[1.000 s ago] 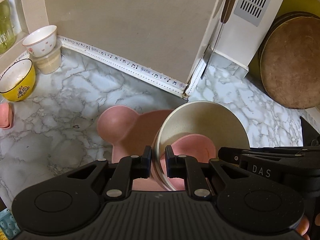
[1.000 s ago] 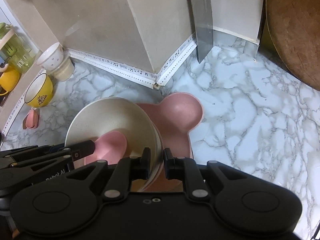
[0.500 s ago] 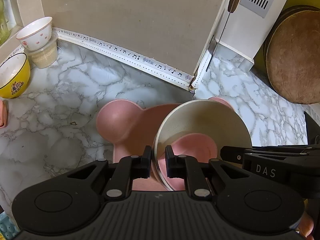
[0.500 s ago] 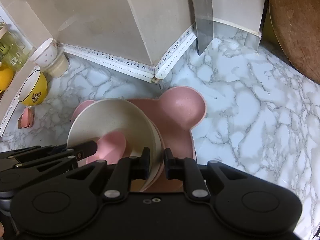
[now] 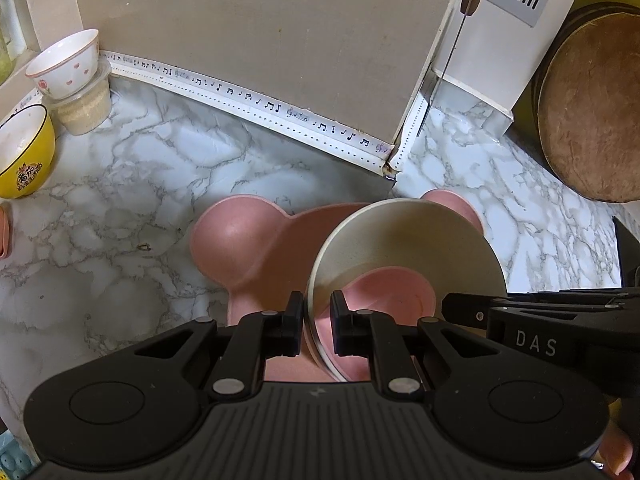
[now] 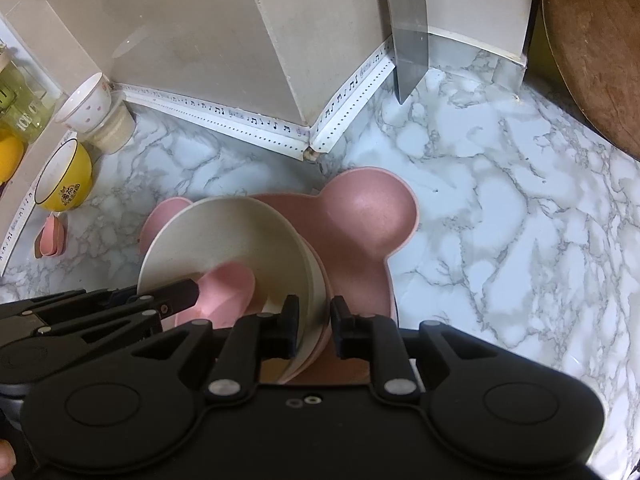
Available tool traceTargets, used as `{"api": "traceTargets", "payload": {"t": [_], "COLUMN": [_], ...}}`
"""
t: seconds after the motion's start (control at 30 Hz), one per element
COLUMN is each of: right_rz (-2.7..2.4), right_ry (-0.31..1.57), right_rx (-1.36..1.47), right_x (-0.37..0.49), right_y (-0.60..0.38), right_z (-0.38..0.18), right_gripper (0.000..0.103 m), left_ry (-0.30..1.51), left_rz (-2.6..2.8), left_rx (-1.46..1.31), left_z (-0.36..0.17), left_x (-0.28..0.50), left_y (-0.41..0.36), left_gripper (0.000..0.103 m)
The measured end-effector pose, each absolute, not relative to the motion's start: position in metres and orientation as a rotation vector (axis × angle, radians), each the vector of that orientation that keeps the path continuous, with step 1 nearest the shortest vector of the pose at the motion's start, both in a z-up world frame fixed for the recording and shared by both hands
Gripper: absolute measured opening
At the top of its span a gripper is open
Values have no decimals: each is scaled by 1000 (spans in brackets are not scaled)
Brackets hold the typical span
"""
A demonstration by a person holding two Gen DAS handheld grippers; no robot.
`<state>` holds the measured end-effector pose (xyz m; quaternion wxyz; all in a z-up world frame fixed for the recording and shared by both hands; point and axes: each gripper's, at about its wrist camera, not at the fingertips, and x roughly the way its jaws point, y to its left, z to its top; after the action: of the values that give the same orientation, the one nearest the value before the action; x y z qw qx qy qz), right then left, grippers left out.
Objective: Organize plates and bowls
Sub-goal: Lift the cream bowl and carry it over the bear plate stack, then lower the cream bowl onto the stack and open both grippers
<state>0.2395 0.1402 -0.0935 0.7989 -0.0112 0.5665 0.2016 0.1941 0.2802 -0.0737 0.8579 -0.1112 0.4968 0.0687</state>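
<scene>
Two grippers are meeting over the marble counter (image 5: 168,184), where we are seeing a pink bear-shaped plate (image 6: 360,216) lying mid-frame. Sitting on it is a cream bowl (image 5: 404,240) holding a small pink dish (image 5: 384,300). Our left gripper (image 5: 316,322) is clamping the bowl's near-left rim; our right gripper (image 6: 314,326) is opening, its jaws straddling the opposite rim.

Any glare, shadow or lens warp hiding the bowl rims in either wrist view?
Left wrist: fisheye bends the music-note trim; cream bowl rim sharp, no glare. Right wrist: soft sheen on pink bear plate; bowl rim clear, shaded only under the gripper.
</scene>
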Motion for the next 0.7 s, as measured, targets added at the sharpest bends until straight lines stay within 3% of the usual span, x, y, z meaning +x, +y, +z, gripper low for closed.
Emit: {"api": "traceTargets", "payload": {"t": [0.7], "right_rz": [485], "right_ry": [1130], "right_rx": [-16], "right_x": [222], "right_y": [115], "right_z": [-64], "right_gripper": [37], "left_ry": [979], "left_rz": [176], "left_rx": [-198], "left_z": [-57], "left_x": [171], "left_y": [277], "left_gripper": [14]}}
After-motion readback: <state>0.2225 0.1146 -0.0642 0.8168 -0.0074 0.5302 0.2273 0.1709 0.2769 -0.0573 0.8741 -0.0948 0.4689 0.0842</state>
